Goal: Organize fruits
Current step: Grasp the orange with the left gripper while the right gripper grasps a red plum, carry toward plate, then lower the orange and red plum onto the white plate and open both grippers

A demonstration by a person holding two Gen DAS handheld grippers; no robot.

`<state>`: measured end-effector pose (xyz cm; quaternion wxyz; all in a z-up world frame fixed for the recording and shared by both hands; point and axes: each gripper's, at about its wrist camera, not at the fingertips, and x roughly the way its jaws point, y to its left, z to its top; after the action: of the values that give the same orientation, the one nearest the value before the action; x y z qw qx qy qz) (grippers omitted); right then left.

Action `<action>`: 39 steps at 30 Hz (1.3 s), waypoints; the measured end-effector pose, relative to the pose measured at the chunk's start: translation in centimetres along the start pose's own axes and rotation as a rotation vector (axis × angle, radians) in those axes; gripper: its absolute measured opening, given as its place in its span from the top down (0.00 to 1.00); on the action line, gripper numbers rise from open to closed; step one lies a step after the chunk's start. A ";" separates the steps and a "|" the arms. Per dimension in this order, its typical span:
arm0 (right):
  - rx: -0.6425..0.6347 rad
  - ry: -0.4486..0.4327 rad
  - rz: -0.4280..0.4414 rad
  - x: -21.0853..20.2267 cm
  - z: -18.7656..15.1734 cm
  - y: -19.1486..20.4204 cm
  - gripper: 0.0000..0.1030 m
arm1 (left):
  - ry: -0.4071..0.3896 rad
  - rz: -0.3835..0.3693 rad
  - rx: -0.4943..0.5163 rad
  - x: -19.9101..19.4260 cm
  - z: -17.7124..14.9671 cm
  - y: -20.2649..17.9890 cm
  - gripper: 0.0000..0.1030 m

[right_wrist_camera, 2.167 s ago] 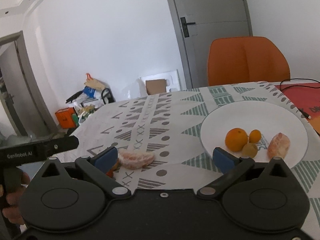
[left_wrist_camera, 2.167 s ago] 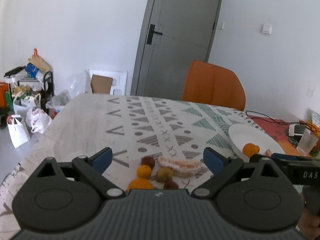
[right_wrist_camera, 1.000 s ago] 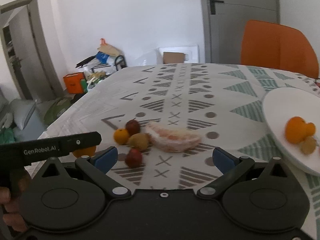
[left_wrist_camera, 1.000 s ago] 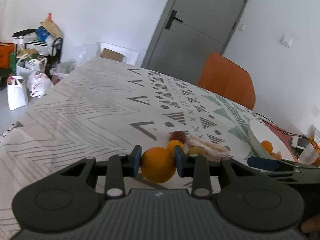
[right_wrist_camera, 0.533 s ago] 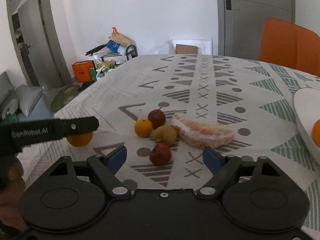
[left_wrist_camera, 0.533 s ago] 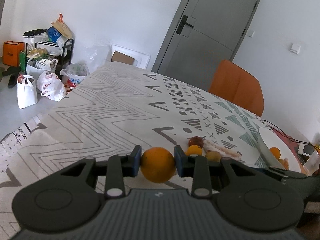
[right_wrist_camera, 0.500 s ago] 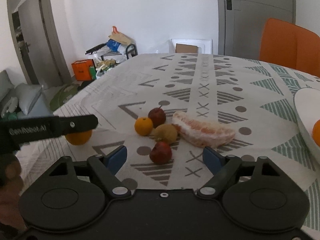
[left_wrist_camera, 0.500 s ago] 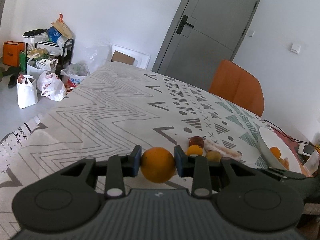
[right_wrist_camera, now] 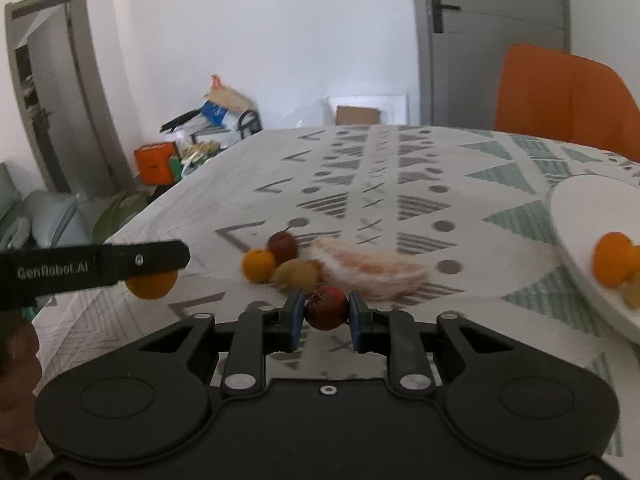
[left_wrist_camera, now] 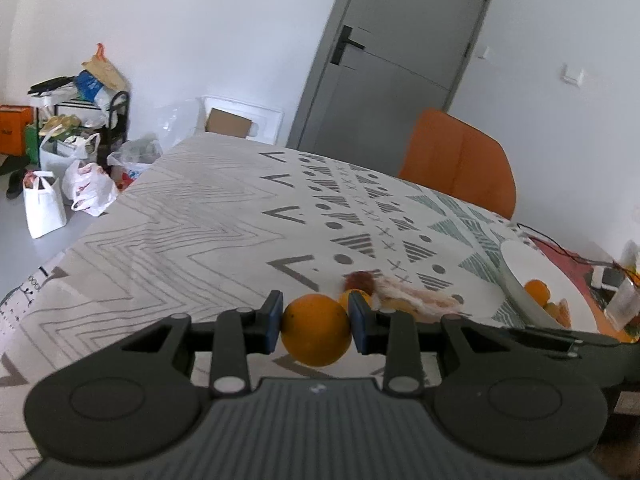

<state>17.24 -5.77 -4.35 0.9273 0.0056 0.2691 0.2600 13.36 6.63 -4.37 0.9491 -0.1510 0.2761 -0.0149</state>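
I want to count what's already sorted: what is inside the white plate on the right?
On the white plate, an orange and a yellowish fruit at the frame edge show. The left wrist view adds little: the plate's near rim covers most of its contents.

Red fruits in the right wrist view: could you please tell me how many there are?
2: one red fruit between the right gripper fingers, another on the tablecloth behind the small orange. Others may be hidden.

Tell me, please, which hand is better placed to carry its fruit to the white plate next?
Right. The right gripper has closed on the red fruit, and the white plate lies just to its right. The left gripper, holding the orange, sits farther away.
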 end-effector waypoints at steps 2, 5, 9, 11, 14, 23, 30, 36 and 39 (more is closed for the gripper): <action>0.019 -0.013 -0.006 -0.4 -0.1 -0.7 0.79 | 0.000 -0.005 0.017 0.0 0.1 -0.7 0.67; 0.037 -0.032 -0.009 -1.2 -0.2 -1.8 0.79 | -0.008 -0.014 0.047 0.1 0.5 -2.3 0.67; 0.065 -0.076 -0.005 -3.1 -0.2 -4.0 0.79 | -0.006 -0.028 0.092 0.7 0.7 -5.0 0.67; 0.074 -0.094 -0.013 -4.0 -0.2 -5.2 0.79 | -0.018 -0.039 0.113 0.9 0.8 -6.4 0.67; 0.103 -0.108 -0.028 -4.9 -0.4 -7.2 0.79 | -0.033 -0.057 0.147 1.3 0.9 -8.8 0.67; 0.151 -0.156 -0.077 -6.7 -0.8 -12.5 0.79 | -0.026 -0.077 0.212 3.5 1.0 -13.7 0.67; 0.171 -0.187 -0.118 -7.5 -0.5 -15.2 0.79 | -0.006 -0.109 0.245 5.2 1.0 -16.3 0.67; 0.173 -0.193 -0.144 -7.5 -0.1 -16.6 0.79 | 0.015 -0.128 0.255 6.7 1.4 -17.5 0.67; 0.177 -0.194 -0.150 -7.4 0.3 -17.3 0.79 | 0.016 -0.135 0.263 7.4 1.8 -18.1 0.67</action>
<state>20.37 -24.25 -3.08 0.9617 0.0921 0.1999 0.1634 21.56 -10.92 -1.41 0.9553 -0.0433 0.2687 -0.1158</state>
